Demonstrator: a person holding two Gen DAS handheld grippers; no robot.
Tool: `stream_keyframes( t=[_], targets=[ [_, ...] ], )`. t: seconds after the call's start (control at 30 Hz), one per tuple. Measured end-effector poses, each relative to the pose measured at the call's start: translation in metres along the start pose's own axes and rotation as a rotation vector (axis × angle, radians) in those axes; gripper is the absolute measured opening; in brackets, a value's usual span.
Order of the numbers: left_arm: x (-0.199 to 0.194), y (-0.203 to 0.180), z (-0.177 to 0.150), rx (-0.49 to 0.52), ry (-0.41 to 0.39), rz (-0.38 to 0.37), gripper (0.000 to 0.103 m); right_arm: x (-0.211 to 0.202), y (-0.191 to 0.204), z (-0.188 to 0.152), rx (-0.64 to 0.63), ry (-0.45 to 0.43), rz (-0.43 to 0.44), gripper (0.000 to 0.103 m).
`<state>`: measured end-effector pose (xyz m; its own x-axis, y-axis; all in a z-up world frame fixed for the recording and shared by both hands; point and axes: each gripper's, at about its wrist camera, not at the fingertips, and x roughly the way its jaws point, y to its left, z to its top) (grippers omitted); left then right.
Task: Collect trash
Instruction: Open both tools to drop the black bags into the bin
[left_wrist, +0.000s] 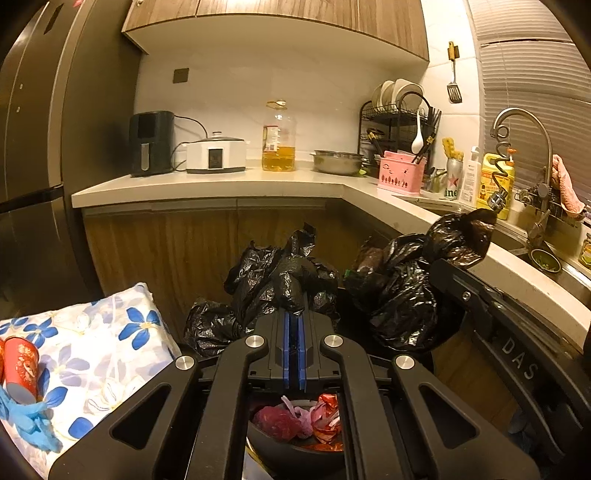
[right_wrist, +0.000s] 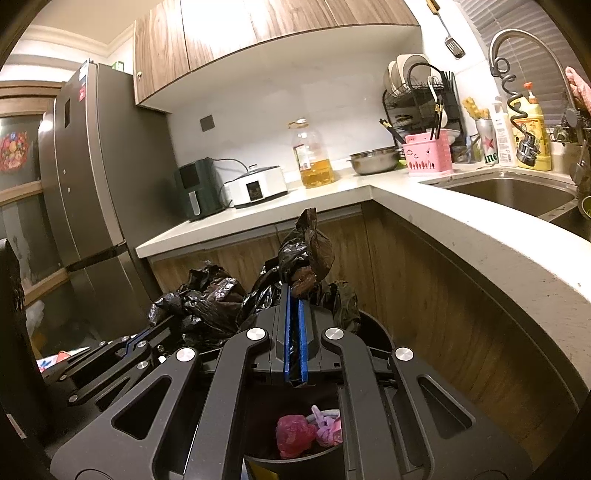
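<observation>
Both jaws clench bunched edges of the black trash bag (left_wrist: 295, 288), its gathered ends pointing upward.

You see a glossy black trash bag (left_wrist: 288, 284) pinched between blue pads (left_wrist: 294, 347) of your left gripper (left_wrist: 294, 317). A white cloth (left_wrist: 96, 343) printed with blue flowers carries a red cup (left_wrist: 20, 363). Pink and red wrappers (right_wrist: 308, 432) fill the black bin (right_wrist: 295, 467). A pink caddy (right_wrist: 428, 153) sits by amber oil (right_wrist: 314, 166).

countertop (left_wrist: 229, 186) | air fryer (left_wrist: 151, 144) | cooker (left_wrist: 216, 154) | oil bottle (left_wrist: 279, 138) | steel bowl (left_wrist: 337, 161)
</observation>
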<state>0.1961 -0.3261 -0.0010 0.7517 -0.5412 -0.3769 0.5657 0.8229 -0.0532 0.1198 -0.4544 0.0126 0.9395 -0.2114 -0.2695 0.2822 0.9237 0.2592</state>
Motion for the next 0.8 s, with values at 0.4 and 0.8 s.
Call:
stream_keyframes(
  t=[0.4,0.8],
  targets=[
    [0.005,0.008,-0.006,-0.034,0.018,-0.012,0.022,0.011,-0.009,0.0,0.027,0.04,0.002,0.023],
    [-0.014,0.03,-0.01,-0.068,-0.011,0.085,0.074,0.002,-0.01,-0.005,0.018,0.034,-0.032,0.065]
  ],
)
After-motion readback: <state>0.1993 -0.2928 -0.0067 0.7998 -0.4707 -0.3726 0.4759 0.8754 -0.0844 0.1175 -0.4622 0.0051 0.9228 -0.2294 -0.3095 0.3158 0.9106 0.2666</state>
